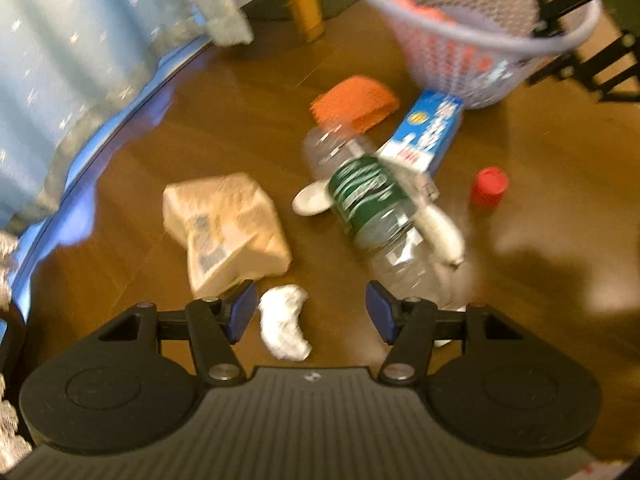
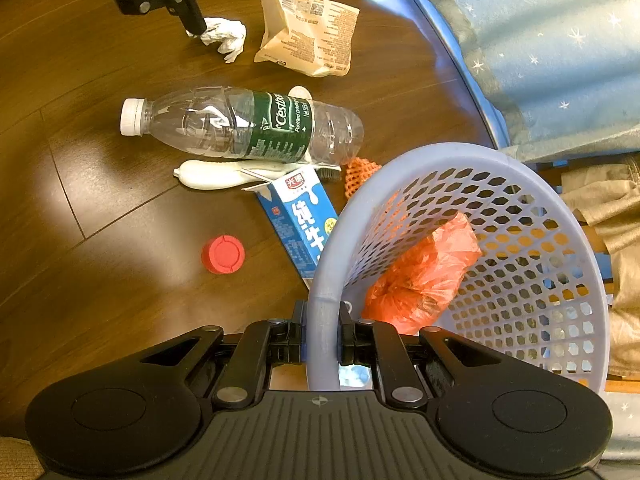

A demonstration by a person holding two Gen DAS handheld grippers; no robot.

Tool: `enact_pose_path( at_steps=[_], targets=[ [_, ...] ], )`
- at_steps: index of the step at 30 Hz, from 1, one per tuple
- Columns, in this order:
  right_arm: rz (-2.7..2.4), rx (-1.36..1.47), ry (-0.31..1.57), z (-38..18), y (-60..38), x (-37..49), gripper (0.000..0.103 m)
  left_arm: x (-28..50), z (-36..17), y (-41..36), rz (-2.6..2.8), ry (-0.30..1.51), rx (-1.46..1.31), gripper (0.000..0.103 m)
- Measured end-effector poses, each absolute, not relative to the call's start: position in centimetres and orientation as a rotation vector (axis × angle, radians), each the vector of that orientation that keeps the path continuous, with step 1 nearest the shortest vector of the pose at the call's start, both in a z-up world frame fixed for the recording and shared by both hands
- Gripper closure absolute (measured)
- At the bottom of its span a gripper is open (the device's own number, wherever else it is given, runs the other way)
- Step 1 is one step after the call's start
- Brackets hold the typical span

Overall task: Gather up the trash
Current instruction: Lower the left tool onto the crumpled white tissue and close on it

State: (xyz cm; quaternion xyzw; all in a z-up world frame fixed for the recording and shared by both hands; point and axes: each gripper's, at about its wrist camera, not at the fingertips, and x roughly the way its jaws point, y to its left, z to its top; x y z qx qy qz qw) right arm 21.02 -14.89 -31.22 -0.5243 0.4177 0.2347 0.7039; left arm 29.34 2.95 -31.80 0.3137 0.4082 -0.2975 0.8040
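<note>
My left gripper [image 1: 311, 312] stands open low over the wooden floor. A crumpled white tissue [image 1: 284, 328] lies between its blue pads [image 1: 242, 312], nearer the left one and not squeezed. In the right wrist view one finger of the left gripper [image 2: 220, 4] touches the tissue [image 2: 224, 36]. My right gripper [image 2: 322, 328] is shut on the rim of a tilted lavender mesh basket [image 2: 520, 184], which has an orange plastic bag [image 2: 424, 272] inside. On the floor lie a beige wrapper [image 1: 228, 228], a clear bottle with a green label [image 1: 372, 204] and a blue milk carton [image 1: 428, 132].
An orange net [image 1: 354, 100], a red cap [image 1: 489, 186], a white brush [image 2: 216, 176] and a small white lid [image 1: 312, 200] also lie on the floor. A blue starry bedspread [image 1: 80, 60] borders it, next to a yellow wooden leg [image 1: 302, 0]. Beige cloth [image 2: 608, 208] lies behind the basket.
</note>
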Motion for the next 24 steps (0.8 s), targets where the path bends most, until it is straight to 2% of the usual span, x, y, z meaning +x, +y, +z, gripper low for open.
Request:
enact_pose_path(
  at_steps=[7,20,24],
  targets=[
    [0.522,-1.171,0.927,-31.4,-14.5,21.0,0.094,30.6,-34.7,4.8,-0.557,0.933,0.667,0.047],
    [0.525,-1.166,0.922,-31.3,-14.3,21.3,0.094,31.6,-36.6,5.2,-0.531,0.959,0.657,0.048],
    [0.526,-1.168,0.921,-31.3,-14.3,21.3,0.094,31.8,-37.1,5.1,-0.531,0.97,0.653,0.051]
  ],
)
